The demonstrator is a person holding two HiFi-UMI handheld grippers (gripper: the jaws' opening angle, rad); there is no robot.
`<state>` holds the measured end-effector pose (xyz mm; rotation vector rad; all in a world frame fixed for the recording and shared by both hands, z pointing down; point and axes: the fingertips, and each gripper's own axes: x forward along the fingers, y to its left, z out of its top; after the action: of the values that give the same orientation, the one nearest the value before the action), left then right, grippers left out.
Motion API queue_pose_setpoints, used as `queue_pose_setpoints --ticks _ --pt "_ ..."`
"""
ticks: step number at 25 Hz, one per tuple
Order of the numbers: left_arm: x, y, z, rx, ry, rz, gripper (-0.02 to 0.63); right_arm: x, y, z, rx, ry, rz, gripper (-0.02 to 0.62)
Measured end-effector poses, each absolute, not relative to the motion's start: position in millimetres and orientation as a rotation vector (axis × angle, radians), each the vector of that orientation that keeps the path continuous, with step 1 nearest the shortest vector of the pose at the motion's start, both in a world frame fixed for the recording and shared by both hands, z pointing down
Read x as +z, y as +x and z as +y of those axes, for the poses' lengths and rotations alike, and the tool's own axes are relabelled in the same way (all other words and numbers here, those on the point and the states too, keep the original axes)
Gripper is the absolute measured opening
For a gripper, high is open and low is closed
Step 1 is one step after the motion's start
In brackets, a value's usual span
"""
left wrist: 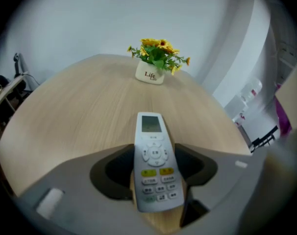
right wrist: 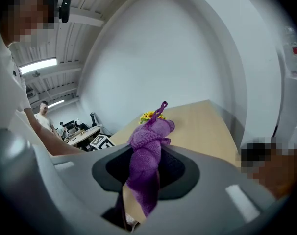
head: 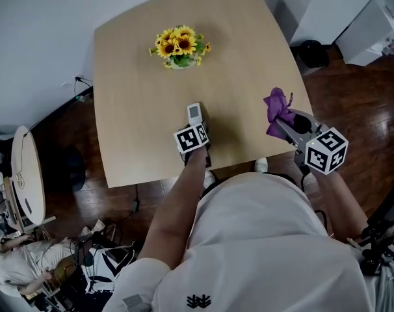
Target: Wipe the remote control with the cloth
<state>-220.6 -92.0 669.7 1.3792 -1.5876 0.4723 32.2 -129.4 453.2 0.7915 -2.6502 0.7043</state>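
The left gripper (head: 198,130) has its 2 jaws closed about halfway on the lower sides of the remote (left wrist: 155,163). The remote's button face is up and its screen end points toward the flower pot (head: 179,47) at the far edge of the table (head: 138,109). The remote sits over the near edge; whether it touches the wood I cannot tell. The right gripper (head: 285,123) is clamped on the purple cloth (head: 277,109), which bunches out past its jaws by the right edge, well apart from the remote.

To wipe well, I would hold the remote steady and bring the loose bunch onto the screen end. Stroke lengthwise toward the jaws with light pressure, so the remote does not slip from its narrow side grip.
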Motion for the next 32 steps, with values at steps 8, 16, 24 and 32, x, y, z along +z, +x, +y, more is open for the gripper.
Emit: queue_pose_setpoints --ticks 8,16,24,32 --pt "678.6 -219.2 -89.2 0.469 1.331 -1.611 0.281 456.3 60.4 -133.7 0.705 0.813 -2.629 0.124" --pt "650.2 -222.0 -80.1 0.514 1.402 -1.681 0.305 456.7 71.5 -130.0 0.707 0.774 -2.644 0.124" --pt "612.0 -207.4 1.7 0.559 1.507 -1.678 0.305 477.3 83.5 -109.9 0.685 0.646 -2.641 0.124" --pt "599.8 -169.6 100.3 0.569 1.575 -1.562 0.262 524.3 92.5 -54.0 0.682 0.599 -2.601 0.124"
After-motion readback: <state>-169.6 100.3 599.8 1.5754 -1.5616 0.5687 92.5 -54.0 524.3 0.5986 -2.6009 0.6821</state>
